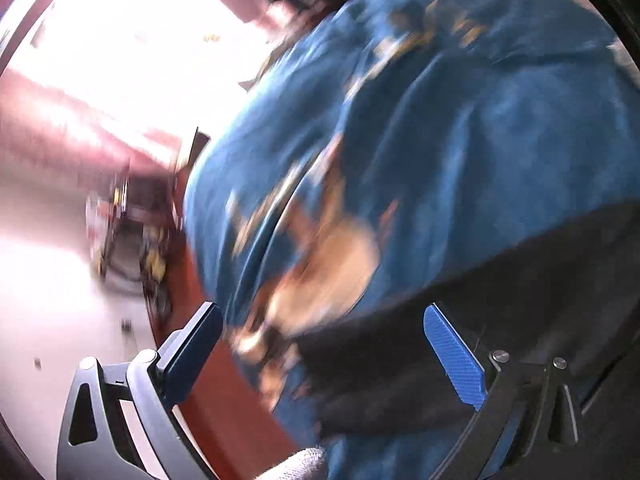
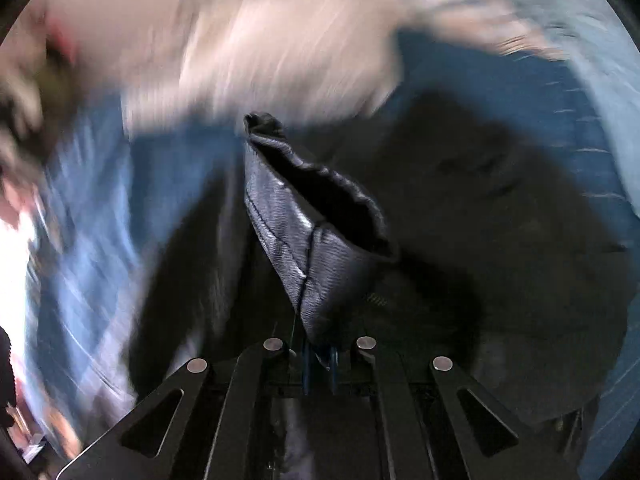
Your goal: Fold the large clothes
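Between the closed fingers of the right gripper (image 2: 318,354) a hemmed edge of the dark garment (image 2: 316,240) was pinched mid-fold, while the left gripper (image 1: 324,344) gaped empty just before the blue patterned cloth (image 1: 440,120), apparently needing a second hold next.

Glaring light washes out a pale floor (image 1: 48,288) beside a reddish-brown surface (image 1: 224,400); all blurred.
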Demonstrator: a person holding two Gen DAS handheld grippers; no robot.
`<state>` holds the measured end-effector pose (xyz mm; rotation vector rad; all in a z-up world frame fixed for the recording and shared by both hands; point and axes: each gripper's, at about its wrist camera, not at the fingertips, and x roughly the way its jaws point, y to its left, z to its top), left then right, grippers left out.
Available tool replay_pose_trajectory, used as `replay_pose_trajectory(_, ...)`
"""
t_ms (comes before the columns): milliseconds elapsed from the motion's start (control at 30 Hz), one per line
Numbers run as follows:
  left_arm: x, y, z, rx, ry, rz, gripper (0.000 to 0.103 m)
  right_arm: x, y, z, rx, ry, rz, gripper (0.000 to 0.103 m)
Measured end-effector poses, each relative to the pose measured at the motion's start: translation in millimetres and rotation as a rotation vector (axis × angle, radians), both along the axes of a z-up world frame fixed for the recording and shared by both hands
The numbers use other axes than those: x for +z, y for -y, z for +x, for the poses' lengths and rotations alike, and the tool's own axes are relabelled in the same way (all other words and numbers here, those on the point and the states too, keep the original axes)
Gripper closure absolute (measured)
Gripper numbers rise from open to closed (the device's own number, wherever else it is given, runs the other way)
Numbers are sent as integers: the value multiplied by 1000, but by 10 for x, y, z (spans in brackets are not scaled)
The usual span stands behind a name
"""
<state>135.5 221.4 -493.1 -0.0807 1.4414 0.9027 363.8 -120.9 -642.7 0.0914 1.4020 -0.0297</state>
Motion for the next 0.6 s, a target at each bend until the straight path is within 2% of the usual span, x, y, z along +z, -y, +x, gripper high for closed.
replay_pose_trajectory(67,-91,-95,-338,71,-24,-58,0,-16,-39,-39,-4,-2,9,87)
replay_pose_trajectory(100,-129,-120,-473,103,-29,-86,0,69,3,-91,-18,8,59,83)
replay_pose_trajectory(133,-172,-125,-592,136,-41,-107,0,132,41,-106,-25,8,118,68)
replay_pose_trajectory(167,-217,-120,-730,173,-55,-130,0,193,88,-129,-30,1,180,40)
replay_pose_trajectory(200,-284,-117,-843,210,-54,-190,0,259,166,-195,-40,-17,225,26)
replay_pose_trajectory(233,-372,-111,-926,243,-40,-276,0,333,237,-271,-50,-30,250,18)
replay_pose_trajectory(333,-582,-92,-1033,343,39,-443,1,472,432,-561,-81,-61,276,18)
replay_pose_trajectory(433,-802,-213,-1051,507,202,-615,1,510,662,-900,-131,-99,297,18)
replay_pose_trajectory(467,-877,-257,-1042,549,249,-643,1,494,721,-1008,-152,-113,301,18)
replay_pose_trajectory(500,-958,-307,-1008,584,282,-633,2,460,772,-1102,-171,-127,305,18)
replay_pose_trajectory(533,-1004,-353,-969,597,295,-597,9,451,876,-1180,-187,-140,307,18)
replay_pose_trajectory(600,-1066,-449,-819,590,334,-524,14,361,902,-1328,-216,-170,308,18)
